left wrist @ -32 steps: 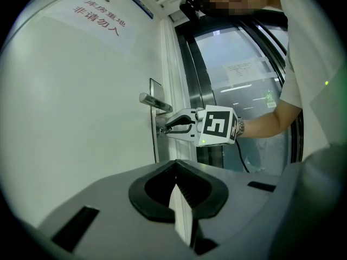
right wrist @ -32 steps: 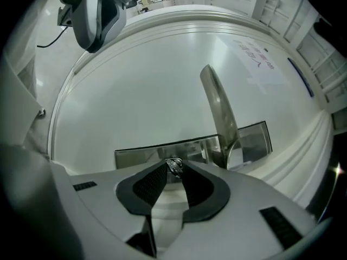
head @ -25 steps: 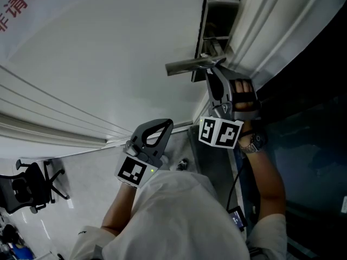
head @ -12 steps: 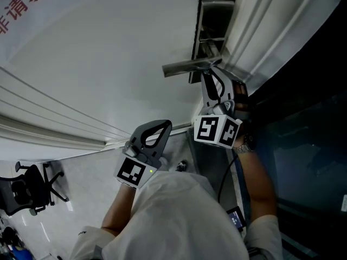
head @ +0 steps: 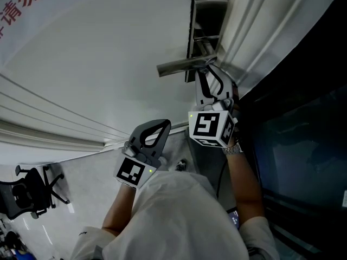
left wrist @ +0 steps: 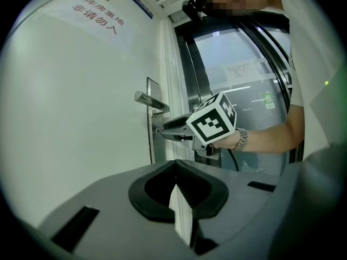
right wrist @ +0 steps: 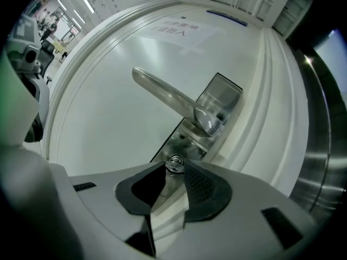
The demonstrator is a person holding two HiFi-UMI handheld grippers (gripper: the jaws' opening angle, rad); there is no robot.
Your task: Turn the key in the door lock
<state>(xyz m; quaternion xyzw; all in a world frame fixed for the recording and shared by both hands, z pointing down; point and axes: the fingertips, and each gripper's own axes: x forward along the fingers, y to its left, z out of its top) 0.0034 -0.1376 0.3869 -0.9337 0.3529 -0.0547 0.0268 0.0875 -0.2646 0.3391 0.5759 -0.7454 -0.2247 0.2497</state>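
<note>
Key (right wrist: 174,164) location: seated in the lock plate (right wrist: 225,93), directly below the lever handle (right wrist: 162,93), close to the latch-side edge of the door (head: 108,47).

Right gripper (head: 207,73): you hold it nose-on to the lock plate. The head of the key sits between the jaw tips. The jaws have just been opening slightly. As far as the right gripper view shows, a pad lies against each side of the key, so treat the grip as clamped but light.

Left gripper (head: 164,124): you hold it low and well clear of the lock, toward the hinge side of the door. Its jaws are together with nothing between them. It takes no part in this step.

Step in hand, as judged: the turning stroke itself. The key is inserted and gripped. No view shows whether the bolt has been thrown.

Next move calls for:
1. Firm the jaws on the key head before you apply more torque, since a loose clamp is likely to slip round the head.
2. Roll the right gripper about the key's own axis only. Do not push sideways or lever against the lock plate.
3. Keep the gripper body under the lever handle, apart from it.
4. Keep the left gripper parked where it is.
</note>
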